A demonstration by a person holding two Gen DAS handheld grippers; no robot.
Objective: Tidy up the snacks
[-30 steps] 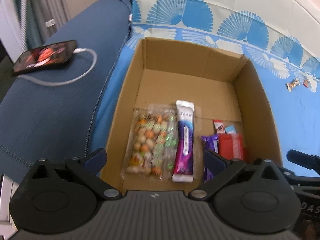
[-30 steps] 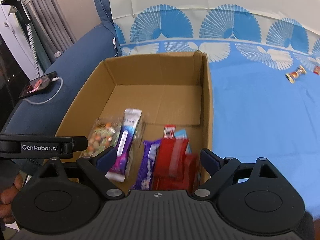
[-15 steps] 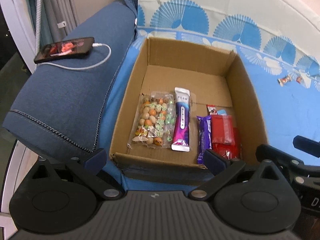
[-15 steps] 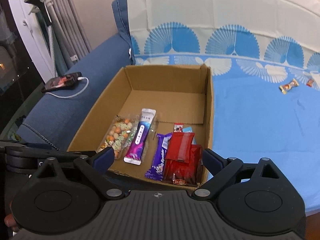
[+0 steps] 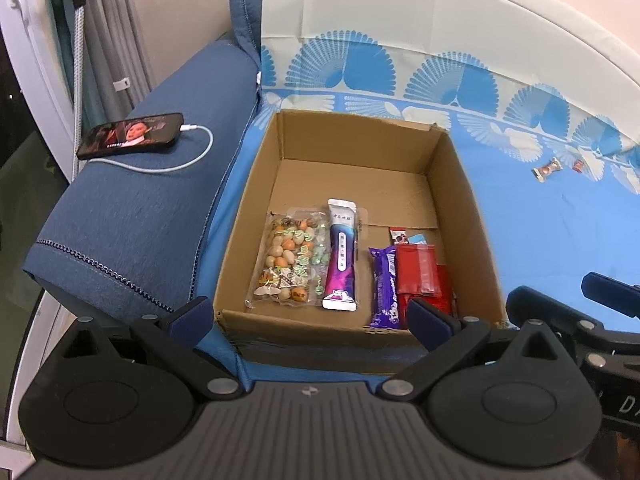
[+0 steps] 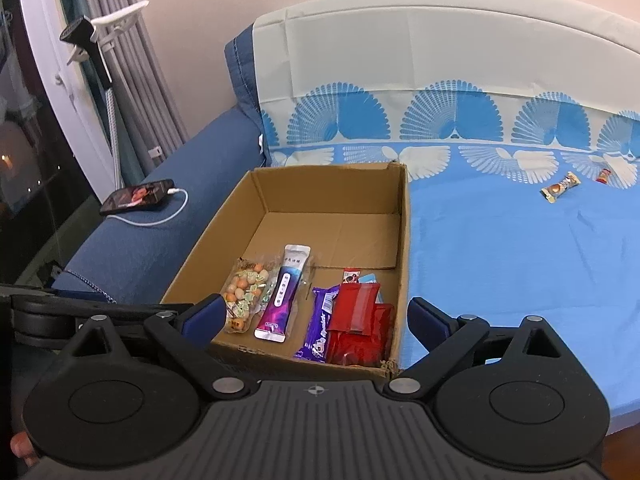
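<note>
Soft even indoor light, sharp, fisheye-bent edges.

A bed [image 6: 520, 264] under a blue sheet carries an open cardboard box [image 6: 404, 248], standing just ahead of both pairs of tongs. Two wrapped candies [image 6: 560, 187] lie on the sheet well beyond the tongs, off to the right. Left of the box, a phone [image 5: 130, 135] with a white charging cable [image 5: 176, 166] rests on the dark blue cover [image 5: 132, 220].

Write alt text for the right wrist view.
An open cardboard box on a blue bedsheet holds snack packets lined along its near side. The right gripper is open and empty; two wrapped candies lie on the sheet.
</note>
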